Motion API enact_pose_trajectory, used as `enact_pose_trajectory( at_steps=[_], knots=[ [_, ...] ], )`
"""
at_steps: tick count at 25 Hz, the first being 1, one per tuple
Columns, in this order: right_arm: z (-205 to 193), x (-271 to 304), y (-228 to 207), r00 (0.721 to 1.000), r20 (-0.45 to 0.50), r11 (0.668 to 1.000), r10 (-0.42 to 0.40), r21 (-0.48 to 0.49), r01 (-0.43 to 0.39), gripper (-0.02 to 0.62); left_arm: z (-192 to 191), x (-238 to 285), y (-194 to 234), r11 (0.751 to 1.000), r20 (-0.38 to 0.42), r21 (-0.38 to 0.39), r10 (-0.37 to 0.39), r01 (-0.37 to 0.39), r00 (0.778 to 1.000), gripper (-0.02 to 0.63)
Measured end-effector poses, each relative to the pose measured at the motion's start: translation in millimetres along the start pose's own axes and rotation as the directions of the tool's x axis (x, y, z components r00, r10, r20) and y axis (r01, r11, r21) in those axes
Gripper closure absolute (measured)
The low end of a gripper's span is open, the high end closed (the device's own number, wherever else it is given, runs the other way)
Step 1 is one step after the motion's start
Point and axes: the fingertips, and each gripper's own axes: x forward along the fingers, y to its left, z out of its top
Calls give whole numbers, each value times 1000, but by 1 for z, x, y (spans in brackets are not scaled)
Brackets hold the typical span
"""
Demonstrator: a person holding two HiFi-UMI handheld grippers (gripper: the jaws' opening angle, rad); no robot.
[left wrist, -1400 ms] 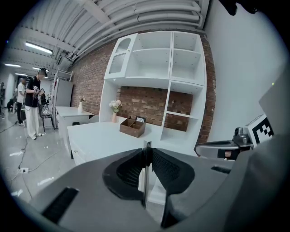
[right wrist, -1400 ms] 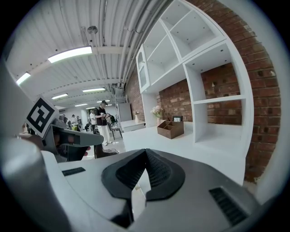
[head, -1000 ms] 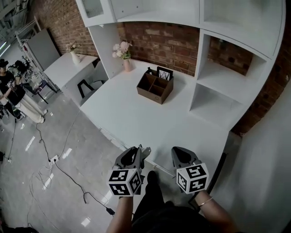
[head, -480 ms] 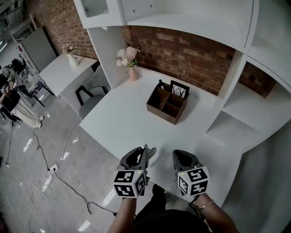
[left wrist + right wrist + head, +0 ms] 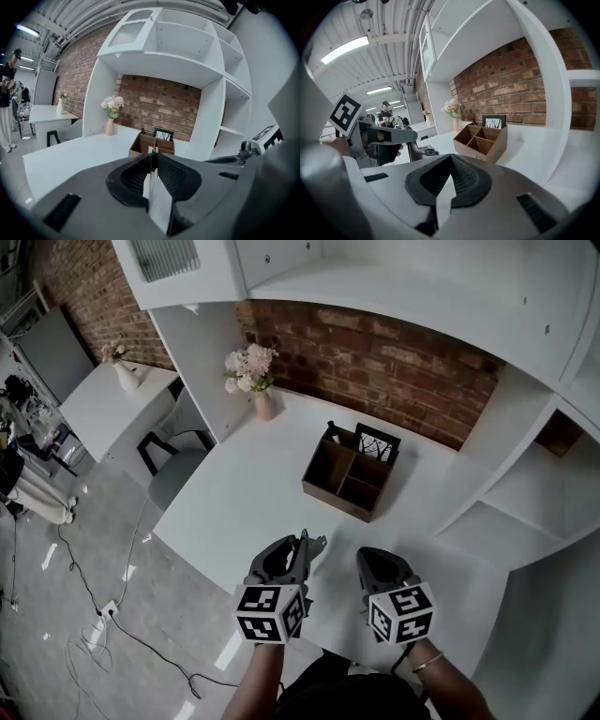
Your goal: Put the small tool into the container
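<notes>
White bench point(image 5: 246, 498) against a brick wall point(image 5: 394, 348), under white shelving point(image 5: 375, 277).

Pinched in the left claw point(image 5: 302, 544): small tool point(image 5: 316, 545), thin, flat and pale, set on edge between the pads and poking out just past the tips. Held above the bench's front edge, well short of the container point(image 5: 347, 479) and a little to its left. Clenched on the tool, pads pressing both flat faces.

Right claw point(image 5: 368, 561) level with the left one, equally short of the container, almost straight in front of it. Closed tip to tip, gripping nothing.

Container itself: brown open-topped box split into compartments, sitting on the bench toward the wall. Upright at its back, a black-framed card point(image 5: 376, 443) with a dark line drawing; at its back left corner, a slim dark thing point(image 5: 330, 430), too small to name.

Left of the container, well apart and close to the wall: pink vase of pale flowers point(image 5: 253, 381). Farther left, off the bench: dark chair point(image 5: 173, 448), then a second white table point(image 5: 98, 409) carrying another vase. Left of the container and nearer the person: grey floor point(image 5: 56, 596) strewn with cables point(image 5: 141, 638).
</notes>
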Motion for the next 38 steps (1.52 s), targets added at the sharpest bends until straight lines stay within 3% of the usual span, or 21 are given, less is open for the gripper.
enact_pose_trajectory(
  at_steps=[14, 38],
  knots=[
    [18, 52, -15, 998, -4, 998, -56, -5, 56, 591, 52, 71, 19, 997, 35, 33, -72, 71, 997, 535],
    [49, 116, -35, 999, -23, 999, -35, -16, 35, 591, 135, 169, 25, 992, 118, 86, -106, 96, 987, 535]
  ],
)
